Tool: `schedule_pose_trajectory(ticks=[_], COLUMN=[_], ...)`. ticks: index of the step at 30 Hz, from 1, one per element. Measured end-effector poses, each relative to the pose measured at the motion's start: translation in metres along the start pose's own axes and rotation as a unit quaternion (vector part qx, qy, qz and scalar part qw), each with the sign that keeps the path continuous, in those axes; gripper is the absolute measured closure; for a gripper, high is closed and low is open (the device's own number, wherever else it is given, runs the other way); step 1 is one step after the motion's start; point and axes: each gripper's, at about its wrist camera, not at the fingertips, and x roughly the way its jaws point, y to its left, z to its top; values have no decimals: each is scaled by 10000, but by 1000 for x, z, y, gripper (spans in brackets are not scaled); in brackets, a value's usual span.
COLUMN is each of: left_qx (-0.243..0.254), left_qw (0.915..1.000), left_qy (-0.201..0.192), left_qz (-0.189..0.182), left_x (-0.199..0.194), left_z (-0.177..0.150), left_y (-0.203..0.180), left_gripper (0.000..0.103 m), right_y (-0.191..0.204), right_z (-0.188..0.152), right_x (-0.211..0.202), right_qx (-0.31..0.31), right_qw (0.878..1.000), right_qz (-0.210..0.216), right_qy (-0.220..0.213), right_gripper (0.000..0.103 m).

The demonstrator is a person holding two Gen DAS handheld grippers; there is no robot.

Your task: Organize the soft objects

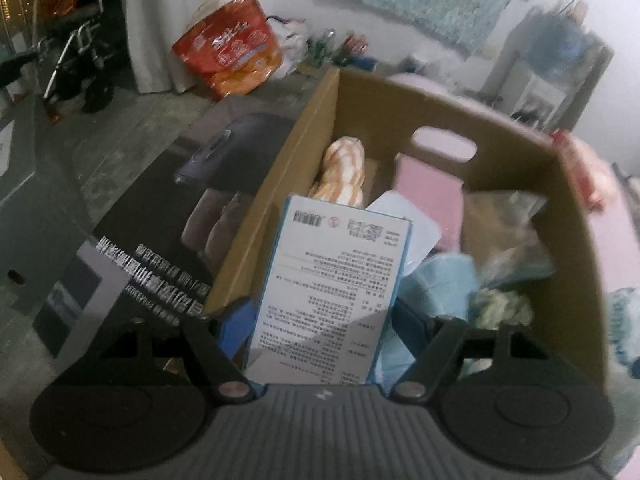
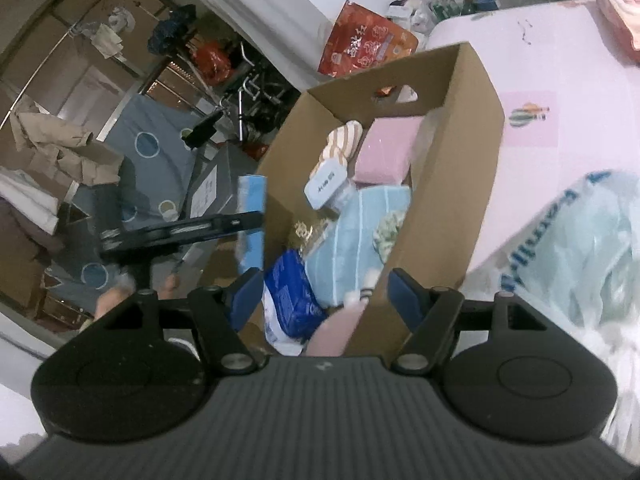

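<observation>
An open cardboard box point(image 1: 572, 240) stands on a pink bed; it also shows in the right wrist view point(image 2: 460, 160). Inside lie an orange-striped cloth point(image 1: 344, 168), a pink folded cloth point(image 1: 428, 196), a light blue towel point(image 2: 356, 232) and a small green-white cloth point(image 2: 388, 232). My left gripper point(image 1: 320, 320) is shut on a flat white-and-blue printed pack point(image 1: 332, 292), held over the box's near left corner. My right gripper point(image 2: 324, 292) is open above the box's near end, over a blue-and-white packet point(image 2: 292, 300) and a pink item point(image 2: 340, 328).
A large printed appliance carton point(image 1: 160, 240) lies left of the box. A red-orange snack bag point(image 1: 228, 48) leans at the wall. A blue-lettered plastic bag point(image 2: 580, 256) lies on the pink bed point(image 2: 560, 60) to the right. Clutter lines the far wall.
</observation>
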Motion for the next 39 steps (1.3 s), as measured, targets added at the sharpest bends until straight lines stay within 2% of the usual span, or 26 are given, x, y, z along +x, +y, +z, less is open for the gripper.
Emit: schedule_pose_trajectory(ticks=[2,5,11,16,21,25,30,34,37,39], left_qx=[103,181,350,343,206,55,45,328,566,703], left_qw=[9996,9987,9960,9950,9964,9979,9953,9887,9819,9777], left_qy=[105,268,336,307,189,-203,-912,-1462,-1777,-1904], left_qz=[245,382,756,884,797,615,311,-24,-318,-540], left_x=[3,5,-4,-17,-38,-71,-121,-151,-165,-171], left_z=[-2,-4,-11,-19,-28,-38,-58,-80,-99,-112], left_y=[-6,-11,-23,-22,-18,-18,-28,-50,-67,-77], left_gripper=[26,27,27,27,27,20,8,0,0,0], right_y=[-4,-8,-11,-11,-11,-8,-4,2,13,21], right_z=[-3,-4,-9,-11,-18,-25,-40,-59,-77,-90], right_x=[-2,-8,-18,-23,-29,-36,-46,-51,-56,-59], right_qx=[33,30,108,134,157,73,-358,-671,-907,-1070], right_qw=[10000,10000,9997,9994,9990,9986,9938,9857,9778,9715], right_qz=[39,28,94,146,212,140,-515,-1010,-1300,-1484], right_qy=[-14,-87,-202,-276,-366,-507,-919,-1173,-1371,-1510], right_gripper=[34,33,31,31,30,28,21,16,10,1])
